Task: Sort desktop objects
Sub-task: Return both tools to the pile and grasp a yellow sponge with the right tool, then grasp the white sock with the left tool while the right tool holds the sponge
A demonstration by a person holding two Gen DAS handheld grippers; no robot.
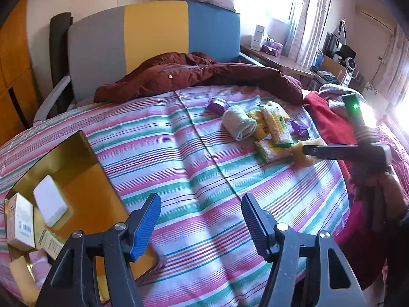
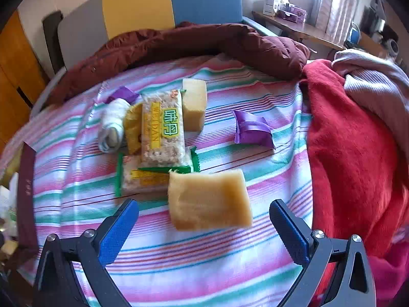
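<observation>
On the striped bedsheet (image 2: 179, 268) lies a pile: a yellow sponge block (image 2: 209, 199), a second sponge block (image 2: 194, 105), snack packets (image 2: 163, 128), a rolled white sock (image 2: 112, 125) and purple wrappers (image 2: 251, 130). My right gripper (image 2: 204, 227) is open, its fingers on either side of the near sponge, just short of it. It shows in the left wrist view (image 1: 306, 151) at the sponge (image 1: 299, 149). My left gripper (image 1: 202, 220) is open and empty above the sheet, beside a gold tray (image 1: 76, 158) that holds a white pad (image 1: 49, 202) and small boxes (image 1: 20, 222).
A dark red jacket (image 1: 199, 76) lies along the far side of the bed by a grey, yellow and blue headboard (image 1: 153, 33). Red and grey clothes (image 2: 352, 140) are heaped on the right. A desk with boxes (image 1: 268, 48) stands by the window.
</observation>
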